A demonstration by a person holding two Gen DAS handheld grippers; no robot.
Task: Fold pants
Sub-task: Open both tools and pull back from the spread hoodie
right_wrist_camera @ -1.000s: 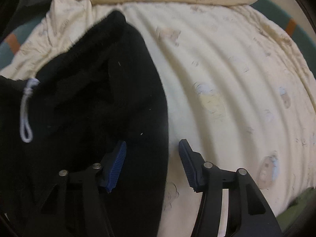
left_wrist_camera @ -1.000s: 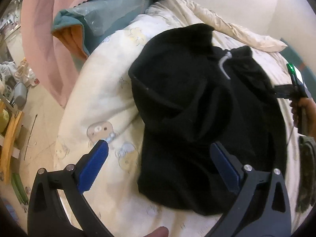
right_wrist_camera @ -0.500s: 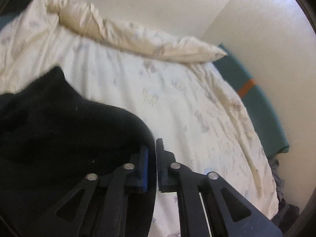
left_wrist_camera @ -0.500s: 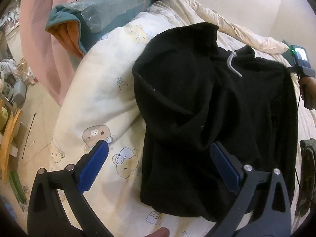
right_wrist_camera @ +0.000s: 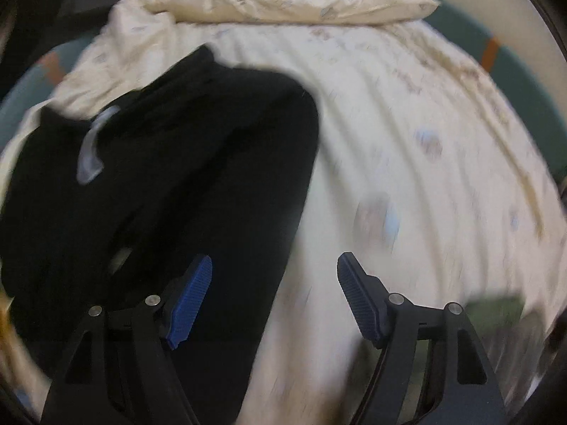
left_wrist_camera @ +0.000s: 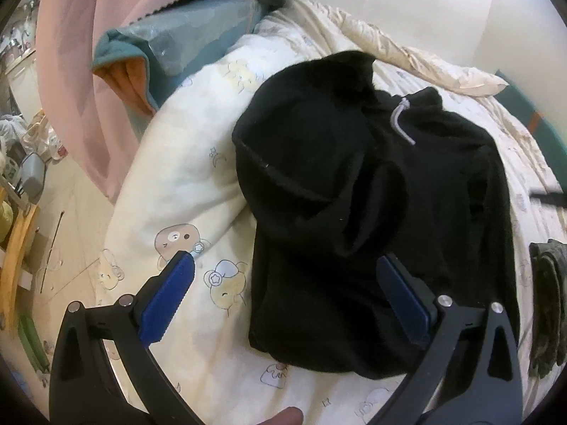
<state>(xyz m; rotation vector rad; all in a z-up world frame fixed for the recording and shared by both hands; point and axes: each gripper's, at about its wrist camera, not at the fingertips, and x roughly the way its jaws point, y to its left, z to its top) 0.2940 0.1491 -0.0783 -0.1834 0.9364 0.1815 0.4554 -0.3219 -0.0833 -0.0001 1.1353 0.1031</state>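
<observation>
Lying limp on the bed (left_wrist_camera: 184,177), black pants (left_wrist_camera: 347,212) look soft, light; grip at hem; left gripper (left_wrist_camera: 287,301) jaws released, right gripper (right_wrist_camera: 274,297) jaws opening, empty.

my right tongs (right_wrist_camera: 274,292) hang above the bed, jaws opening, nothing between the blue pads (right_wrist_camera: 189,301). frame is motion-blurred. black pants (right_wrist_camera: 170,177) lie bunched on the left half of the cream printed duvet (right_wrist_camera: 425,141), pale drawstring (right_wrist_camera: 90,152) looped on top near the waist. left pad sits over the pants' right edge, right pad over bare duvet. rolled duvet edge (right_wrist_camera: 283,3) runs along the far side, teal bedding (right_wrist_camera: 524,81) at right.
</observation>
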